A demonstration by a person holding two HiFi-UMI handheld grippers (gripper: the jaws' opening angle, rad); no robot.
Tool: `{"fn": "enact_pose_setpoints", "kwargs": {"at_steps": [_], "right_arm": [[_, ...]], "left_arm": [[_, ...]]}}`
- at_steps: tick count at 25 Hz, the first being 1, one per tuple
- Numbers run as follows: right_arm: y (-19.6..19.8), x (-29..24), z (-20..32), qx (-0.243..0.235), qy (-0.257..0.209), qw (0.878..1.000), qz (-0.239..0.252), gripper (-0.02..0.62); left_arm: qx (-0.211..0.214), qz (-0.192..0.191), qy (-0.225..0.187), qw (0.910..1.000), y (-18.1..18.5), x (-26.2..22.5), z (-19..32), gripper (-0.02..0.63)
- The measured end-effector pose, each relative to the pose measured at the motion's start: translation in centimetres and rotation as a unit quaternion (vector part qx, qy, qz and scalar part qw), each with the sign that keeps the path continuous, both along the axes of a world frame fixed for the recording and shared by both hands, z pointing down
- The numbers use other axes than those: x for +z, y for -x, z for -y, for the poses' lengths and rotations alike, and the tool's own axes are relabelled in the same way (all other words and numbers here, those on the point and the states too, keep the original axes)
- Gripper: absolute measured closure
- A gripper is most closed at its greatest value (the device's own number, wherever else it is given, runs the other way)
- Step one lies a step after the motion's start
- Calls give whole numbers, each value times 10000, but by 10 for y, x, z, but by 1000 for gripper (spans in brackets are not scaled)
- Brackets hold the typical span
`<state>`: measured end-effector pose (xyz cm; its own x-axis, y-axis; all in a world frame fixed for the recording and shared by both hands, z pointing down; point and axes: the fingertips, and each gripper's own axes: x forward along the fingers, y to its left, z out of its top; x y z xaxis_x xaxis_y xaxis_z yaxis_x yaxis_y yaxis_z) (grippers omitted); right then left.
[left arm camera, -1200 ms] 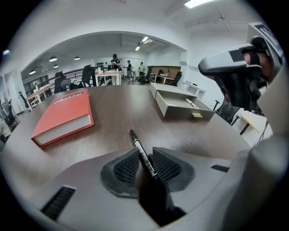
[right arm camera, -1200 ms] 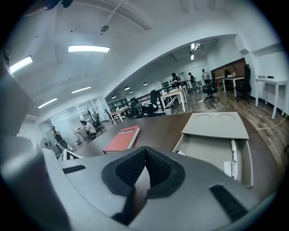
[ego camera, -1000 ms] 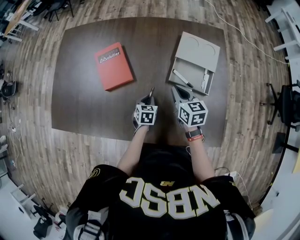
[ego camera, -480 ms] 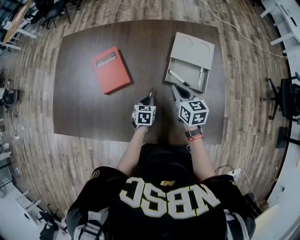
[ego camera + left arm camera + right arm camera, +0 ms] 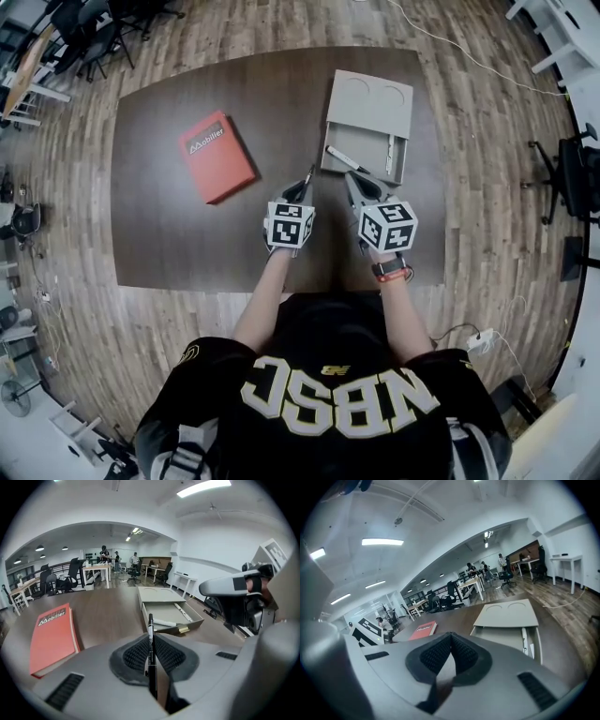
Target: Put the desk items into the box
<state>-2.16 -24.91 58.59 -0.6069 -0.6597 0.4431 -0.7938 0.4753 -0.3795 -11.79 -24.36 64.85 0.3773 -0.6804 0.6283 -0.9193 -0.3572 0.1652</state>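
- While the red book [image 5: 217,156] waits at the table's [image 5: 169,234] left, well apart, we carry one item.
- Our left gripper [image 5: 302,187] pinches a black pen [image 5: 150,630] in its jaws, long axis pointing ahead.
- The box [image 5: 370,94] sits ahead and right of that pen, open tray near.
- Our right gripper [image 5: 356,187], nearer the box, has jaws pressed together, empty.

We count one black pen [image 5: 151,653] between the left jaws, two white pens [image 5: 163,622] ahead in one grey drawer box [image 5: 157,595], one red book [image 5: 52,637] leftward.
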Motion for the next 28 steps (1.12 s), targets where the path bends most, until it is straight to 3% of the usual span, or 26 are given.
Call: {"fn": "enact_pose_setpoints", "kwargs": {"at_steps": [8, 17, 28], "right_arm": [[-28, -2, 14, 274, 24, 9996, 84, 589], [-72, -3, 34, 581, -69, 9982, -164, 589], [-108, 14, 53, 920, 229, 9954, 103, 589]], "left_arm": [[634, 182, -372, 9971, -33, -30, 52, 557], [1630, 417, -561, 9841, -100, -31, 99, 557], [3041, 914, -265, 9479, -162, 25, 115, 557]]}}
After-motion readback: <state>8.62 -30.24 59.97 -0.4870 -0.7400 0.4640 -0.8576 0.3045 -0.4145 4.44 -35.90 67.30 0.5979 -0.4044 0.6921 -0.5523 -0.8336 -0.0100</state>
